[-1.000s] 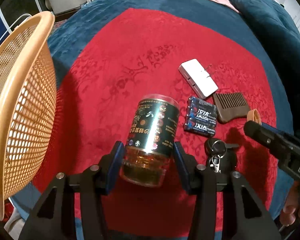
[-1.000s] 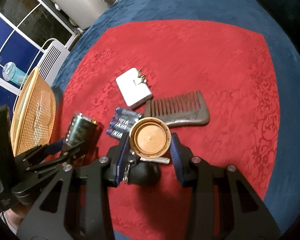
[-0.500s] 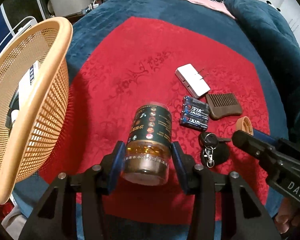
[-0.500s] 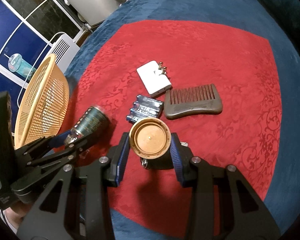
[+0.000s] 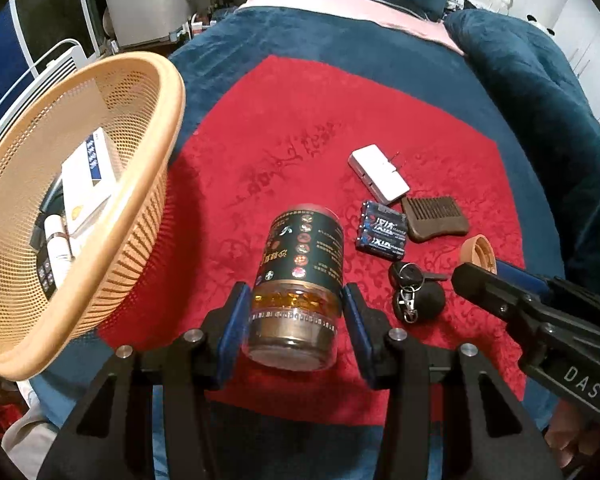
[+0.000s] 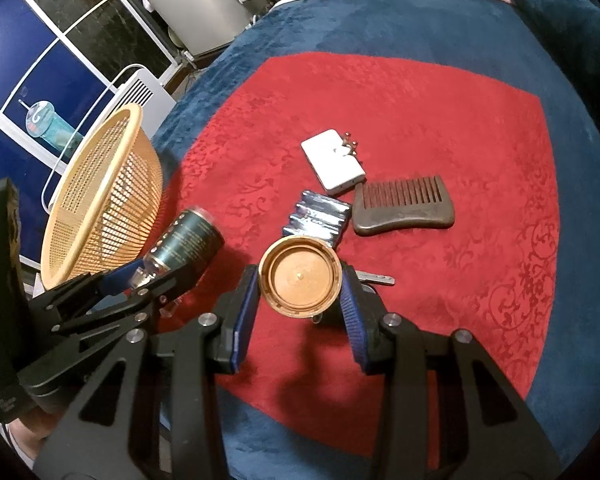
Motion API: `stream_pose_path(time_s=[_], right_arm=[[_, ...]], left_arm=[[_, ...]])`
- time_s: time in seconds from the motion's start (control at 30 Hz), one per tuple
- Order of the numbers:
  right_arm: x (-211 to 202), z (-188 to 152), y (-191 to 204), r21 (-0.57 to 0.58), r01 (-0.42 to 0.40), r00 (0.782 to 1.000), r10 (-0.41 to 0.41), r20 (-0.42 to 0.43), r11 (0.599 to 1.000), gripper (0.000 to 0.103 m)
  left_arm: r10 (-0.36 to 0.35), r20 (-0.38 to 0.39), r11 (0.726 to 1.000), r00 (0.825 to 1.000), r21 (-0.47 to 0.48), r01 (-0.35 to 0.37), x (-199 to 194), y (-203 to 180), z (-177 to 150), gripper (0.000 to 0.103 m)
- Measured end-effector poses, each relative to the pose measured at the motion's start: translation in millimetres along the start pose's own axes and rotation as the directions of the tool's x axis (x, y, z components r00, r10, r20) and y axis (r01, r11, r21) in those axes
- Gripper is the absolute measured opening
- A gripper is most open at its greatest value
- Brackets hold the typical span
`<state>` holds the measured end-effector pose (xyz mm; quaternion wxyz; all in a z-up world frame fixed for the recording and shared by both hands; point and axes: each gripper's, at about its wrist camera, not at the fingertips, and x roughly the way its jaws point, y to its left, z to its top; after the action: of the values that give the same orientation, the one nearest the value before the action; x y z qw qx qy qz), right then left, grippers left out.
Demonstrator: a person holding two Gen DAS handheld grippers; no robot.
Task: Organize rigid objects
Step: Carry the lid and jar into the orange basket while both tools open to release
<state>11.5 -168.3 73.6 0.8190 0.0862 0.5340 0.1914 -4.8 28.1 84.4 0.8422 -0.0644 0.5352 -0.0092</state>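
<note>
Through the left wrist camera, our left gripper (image 5: 294,320) clamped a clear cylindrical jar (image 5: 298,280) with a dark glossy label at 6 o'clock above the red patterned cloth (image 5: 300,140), a perforated orange plastic basket (image 5: 112,272) standing at 9 o'clock. Through the right wrist camera, our right gripper (image 6: 298,286) pinched a round ribbed brown lid (image 6: 300,276), hollow side facing us, with a dark toothed comb (image 6: 404,206) at 2 o'clock.

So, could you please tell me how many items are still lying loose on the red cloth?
4: the white charger, the battery pack, the wooden comb and the key bunch, clustered right of centre. Smaller things may be hidden.
</note>
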Motion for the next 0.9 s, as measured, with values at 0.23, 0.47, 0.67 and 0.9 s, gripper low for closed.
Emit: stream_pose_path(time_s=[0.23,0.47,0.67,0.9], right_arm=[[-13,2,20,-0.033,-0.002,1.0,0.003,0.028,0.999,0.041],[-25,12,50,-0.074,-0.018,0.998,0.023,0.059,0.997,0.041],[-26,27,84,-0.121,-0.038,0.997,0.047,0.067,0.992,0.041],[-20,42,122,-0.169,-0.068,0.995,0.079,0.061,0.983,0.041]], left_arm=[[-0.006,0.057,1.0,0.998,-0.021,0.008,-28,9,1,0.048],[-0.001,0.112,0.998,0.994,-0.06,0.008,-61,32,3,0.048],[0.015,0.149,0.995,0.989,-0.101,0.0,-88,60,10,0.048],[0.041,0.177,0.987,0.983,-0.159,-0.012,-108,99,20,0.048]])
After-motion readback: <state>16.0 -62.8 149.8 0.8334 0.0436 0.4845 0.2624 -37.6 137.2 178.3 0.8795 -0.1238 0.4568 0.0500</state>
